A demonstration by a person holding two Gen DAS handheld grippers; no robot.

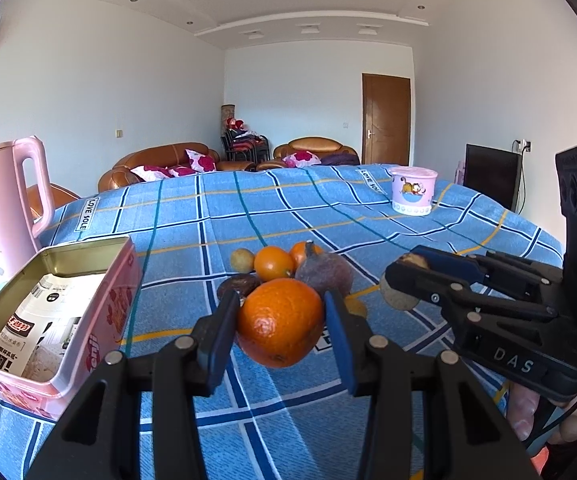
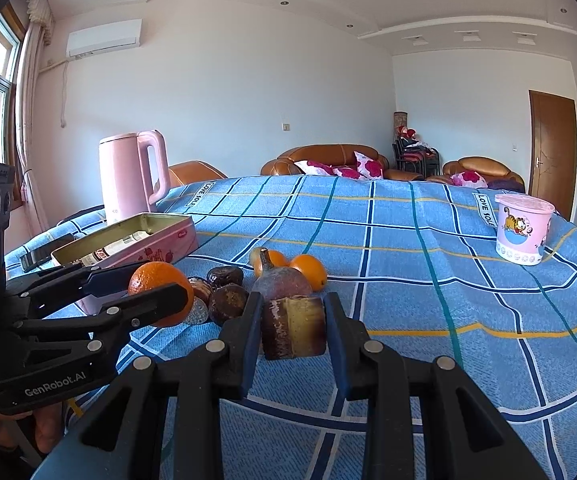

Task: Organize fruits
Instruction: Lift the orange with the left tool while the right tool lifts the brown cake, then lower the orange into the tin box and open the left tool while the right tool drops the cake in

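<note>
My left gripper (image 1: pixel 282 320) is shut on a large orange (image 1: pixel 280 322), held just above the blue checked tablecloth (image 1: pixel 248 220); it also shows in the right wrist view (image 2: pixel 159 296). My right gripper (image 2: pixel 292 328) is shut on a brown-and-yellow fruit piece (image 2: pixel 293 330), which shows in the left wrist view (image 1: pixel 400 294) too. Behind them lies a pile: small oranges (image 1: pixel 274 264), a purple pear-shaped fruit (image 1: pixel 324 274), a small green-yellow fruit (image 1: pixel 242 260) and dark brown fruits (image 2: pixel 228 304). An open pink tin (image 1: pixel 48 320) stands at the left.
A pink kettle (image 1: pixel 8 208) stands behind the tin. A pink cartoon tub (image 1: pixel 413 190) stands at the far right of the table. A dark phone (image 2: pixel 44 256) lies beside the tin. Sofas and a door are beyond the table.
</note>
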